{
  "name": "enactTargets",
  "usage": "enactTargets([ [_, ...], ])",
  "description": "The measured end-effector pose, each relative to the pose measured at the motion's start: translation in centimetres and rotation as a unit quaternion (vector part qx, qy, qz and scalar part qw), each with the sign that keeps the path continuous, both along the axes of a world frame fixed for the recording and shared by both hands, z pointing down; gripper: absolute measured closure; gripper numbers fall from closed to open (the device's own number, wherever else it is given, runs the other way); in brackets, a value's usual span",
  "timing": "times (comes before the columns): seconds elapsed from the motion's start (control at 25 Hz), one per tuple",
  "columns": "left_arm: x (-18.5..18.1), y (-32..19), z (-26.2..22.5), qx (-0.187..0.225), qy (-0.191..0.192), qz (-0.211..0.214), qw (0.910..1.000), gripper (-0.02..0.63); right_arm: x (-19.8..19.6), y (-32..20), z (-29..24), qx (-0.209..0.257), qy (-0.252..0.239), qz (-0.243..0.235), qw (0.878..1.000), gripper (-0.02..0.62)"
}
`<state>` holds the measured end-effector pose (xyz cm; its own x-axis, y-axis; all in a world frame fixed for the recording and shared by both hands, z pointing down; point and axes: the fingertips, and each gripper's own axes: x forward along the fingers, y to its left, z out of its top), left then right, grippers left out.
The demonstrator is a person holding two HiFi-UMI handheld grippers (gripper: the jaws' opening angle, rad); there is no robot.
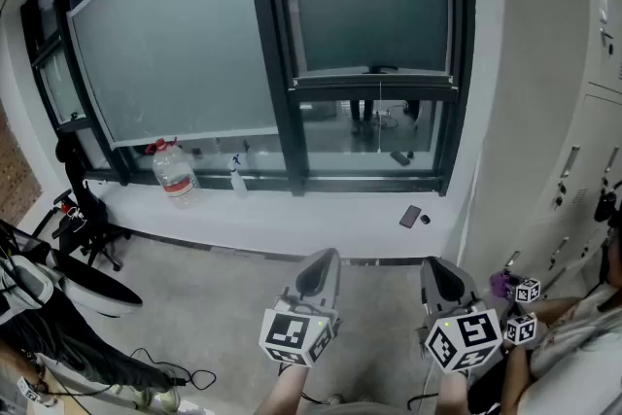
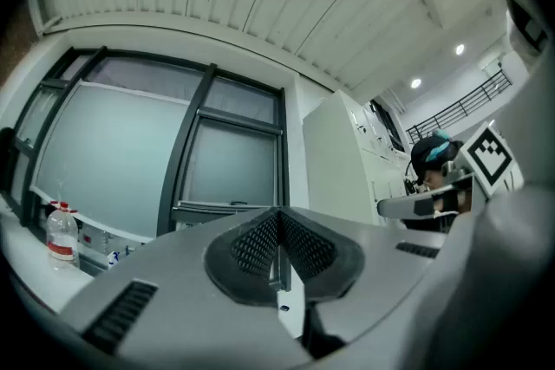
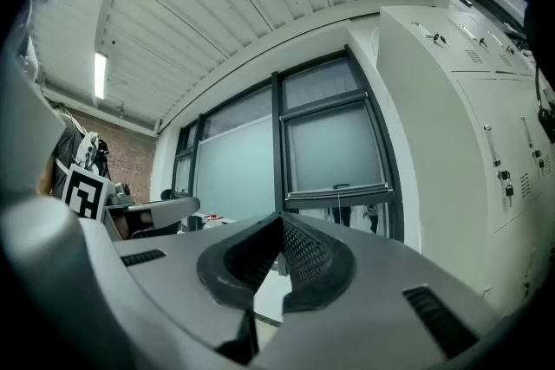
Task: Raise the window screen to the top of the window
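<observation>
Left claw and right claw: pressed together, empty, well apart from the window screen. Likely step: approach. Next move: reach far to its bottom bar.

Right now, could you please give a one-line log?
left gripper: shut, empty | right gripper: shut, empty | window screen: lowered, untouched

Two grippers, one jug, one phone
</observation>
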<state>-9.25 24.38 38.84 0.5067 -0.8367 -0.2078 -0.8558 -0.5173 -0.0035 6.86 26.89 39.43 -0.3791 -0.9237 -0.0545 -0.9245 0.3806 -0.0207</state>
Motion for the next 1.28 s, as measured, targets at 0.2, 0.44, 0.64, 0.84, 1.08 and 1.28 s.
enactTargets([
  [0.2,1.1,-0.6,1.9,-0.033,0.007,0.001,0.9994,0.603,0.2,-0.7,0.2,-0.002,-0.013,-0.005,1.000,0.598],
  [0.44,1.1,-2.0,2.3,-0.030,0.003,-0.005,0.9995,0.603,0.1,-1.5,1.1,-0.005,0.006,-0.011,1.000,0.598],
  [0.64,1.9,-3.0,3.8,-0.059,0.030,0.027,0.9974,0.603,0.8,-1.8,1.8,-0.015,-0.010,-0.033,0.999,0.598],
  [0.84,2.4,-4.8,7.0,-0.084,-0.004,0.010,0.9964,0.603,3.0,-2.8,3.9,-0.034,-0.004,-0.040,0.999,0.598],
  [1.08,1.1,-7.9,7.3,-0.090,0.016,-0.026,0.9954,0.603,4.3,-6.2,5.3,-0.047,-0.001,-0.051,0.998,0.598],
  [1.28,2.6,-12.4,7.4,-0.099,0.031,-0.006,0.9946,0.603,5.9,-11.1,5.8,-0.061,-0.011,-0.028,0.998,0.598],
])
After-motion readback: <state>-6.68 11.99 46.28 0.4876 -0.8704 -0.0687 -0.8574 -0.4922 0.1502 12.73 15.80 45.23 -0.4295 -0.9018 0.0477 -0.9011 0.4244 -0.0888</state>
